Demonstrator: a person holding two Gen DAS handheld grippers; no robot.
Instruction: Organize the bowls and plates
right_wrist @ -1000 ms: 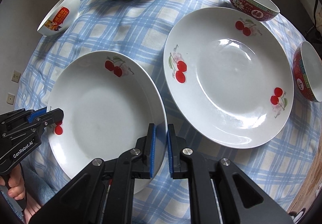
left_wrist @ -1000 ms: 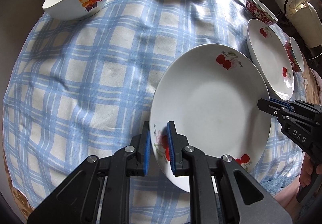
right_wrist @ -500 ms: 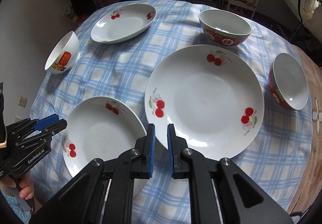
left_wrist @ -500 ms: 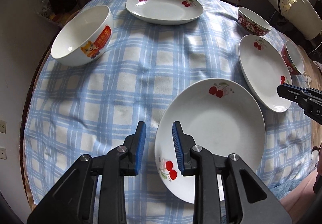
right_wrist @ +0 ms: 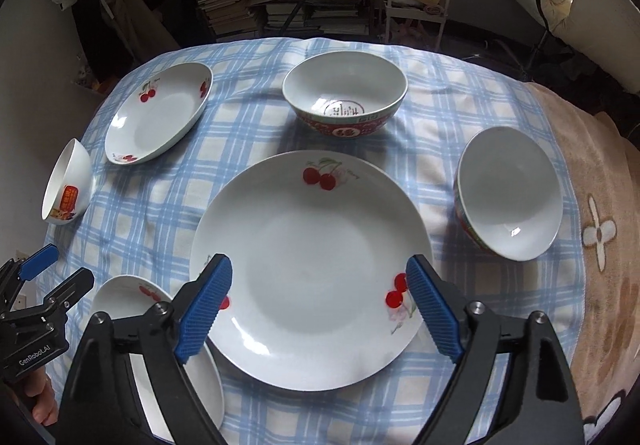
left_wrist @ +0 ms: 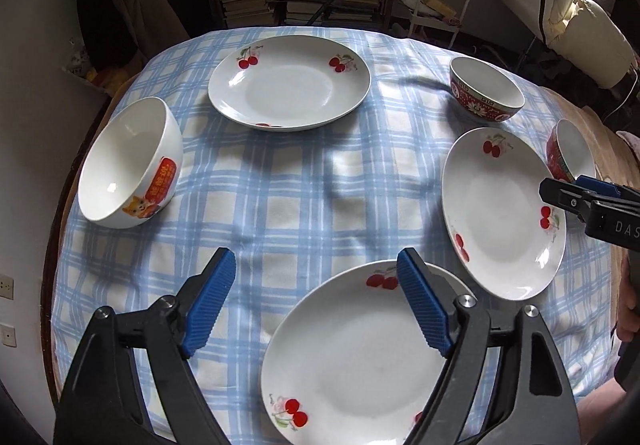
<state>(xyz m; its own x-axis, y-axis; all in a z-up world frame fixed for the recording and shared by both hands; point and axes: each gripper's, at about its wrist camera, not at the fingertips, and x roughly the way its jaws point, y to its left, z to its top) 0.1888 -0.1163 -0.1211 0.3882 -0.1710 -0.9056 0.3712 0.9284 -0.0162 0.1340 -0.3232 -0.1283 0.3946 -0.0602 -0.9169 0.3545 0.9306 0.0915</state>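
Now the near cherry plate (left_wrist: 360,357) lies flat, face up, on the blue checked tablecloth (left_wrist: 280,197) at the table's near edge; it is round, so it has no long axis to speak of, and its paired-cherry print sits at the rim farthest from the camera. Taking that plate as the landmark: the large cherry plate (right_wrist: 312,269) lies just to its right, a third cherry plate (left_wrist: 288,83) rests across the cloth on the far side, the white cat-print bowl (left_wrist: 130,165) stands well apart to the far left, tipped so its mouth faces left, and two red-patterned bowls (right_wrist: 346,97) (right_wrist: 508,193) stand beyond and to the right of the large plate. The left gripper (left_wrist: 316,301) hangs above the near plate's far rim with its blue pads spread wide and opening — nothing is pinched between them and neither pad touches the plate. The right gripper (right_wrist: 320,305) likewise hangs over the large plate, jaws spread wide and opening, with nothing grasped. A second ago both sets of pads were clamped on opposite rims of the near plate, which was held tilted above the cloth; since then the plate has been set down and released, and both grippers have pulled up and back — more of the room behind the table now shows.
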